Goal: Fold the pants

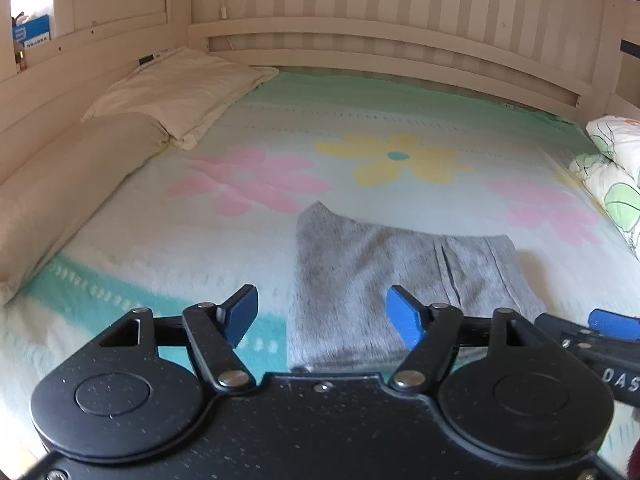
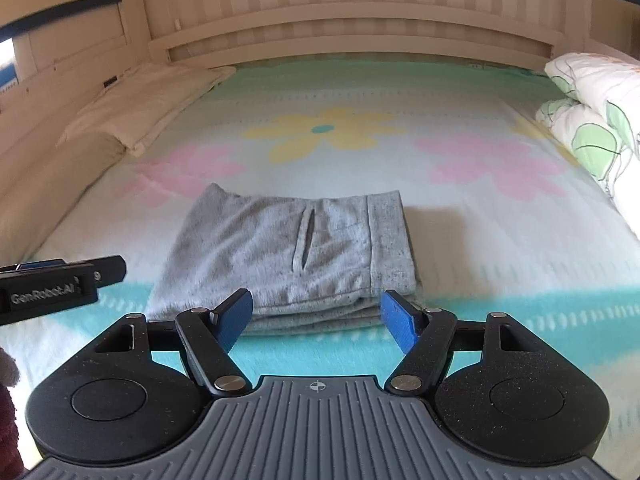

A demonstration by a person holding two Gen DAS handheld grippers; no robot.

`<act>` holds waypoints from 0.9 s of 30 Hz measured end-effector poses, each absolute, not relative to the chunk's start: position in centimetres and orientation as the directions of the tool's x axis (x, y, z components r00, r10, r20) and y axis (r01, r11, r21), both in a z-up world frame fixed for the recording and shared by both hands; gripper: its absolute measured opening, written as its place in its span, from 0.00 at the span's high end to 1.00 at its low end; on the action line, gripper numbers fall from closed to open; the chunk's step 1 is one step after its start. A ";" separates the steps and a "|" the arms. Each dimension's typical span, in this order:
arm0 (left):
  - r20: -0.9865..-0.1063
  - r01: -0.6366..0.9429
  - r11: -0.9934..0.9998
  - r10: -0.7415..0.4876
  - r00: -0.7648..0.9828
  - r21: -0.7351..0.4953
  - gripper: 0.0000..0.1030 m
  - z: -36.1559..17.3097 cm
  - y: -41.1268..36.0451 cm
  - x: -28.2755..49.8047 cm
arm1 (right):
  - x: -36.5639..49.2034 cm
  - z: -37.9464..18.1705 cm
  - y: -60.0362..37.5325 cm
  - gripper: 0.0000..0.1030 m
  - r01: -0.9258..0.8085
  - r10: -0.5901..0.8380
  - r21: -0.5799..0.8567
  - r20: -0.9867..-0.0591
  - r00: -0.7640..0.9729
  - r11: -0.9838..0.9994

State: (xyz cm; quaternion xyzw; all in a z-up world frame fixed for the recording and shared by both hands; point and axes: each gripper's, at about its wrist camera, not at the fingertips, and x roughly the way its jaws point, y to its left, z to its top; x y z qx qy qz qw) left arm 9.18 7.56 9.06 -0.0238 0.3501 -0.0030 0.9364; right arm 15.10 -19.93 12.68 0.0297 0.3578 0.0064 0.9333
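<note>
On the bed's flowered blanket, near its front edge, lie the grey pants, folded into a compact, roughly square stack of several layers. Their heathered fabric is lightly rumpled; a pocket slit runs down the top face, and a seamed band, either waistband or hem, lies along the right side. From the left: two cream pillows line the bed's left side against the wooden frame. The left tongs hover over the left part of the stack, blue pads spread wide, nothing between them. The right tongs sit just before the stack's near edge, likewise spread apart and holding nothing. At far right rests a folded green-leaf quilt.
</note>
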 end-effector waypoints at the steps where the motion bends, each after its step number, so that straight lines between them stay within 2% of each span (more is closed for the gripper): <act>1: -0.663 -0.006 0.999 -0.028 0.748 -0.048 0.29 8.6 7.5 9.3 | 15.1 12.6 -19.8 0.32 0.007 0.028 0.050 -0.666 0.745 0.999; 7: -0.698 0.000 0.999 -0.031 0.715 -0.045 0.29 7.4 7.5 9.8 | 15.1 12.5 -19.4 0.32 0.021 -0.002 0.022 -0.654 0.756 1.000; 14: -0.684 0.026 1.000 -0.023 0.729 -0.006 0.29 6.9 6.4 9.5 | 15.4 12.4 -19.1 0.32 0.012 0.012 0.031 -0.663 0.748 0.999; 27: -0.698 0.034 0.999 -0.032 0.715 -0.011 0.29 6.6 6.2 9.4 | 15.5 12.1 -19.1 0.32 0.013 0.006 0.023 -0.676 0.737 1.000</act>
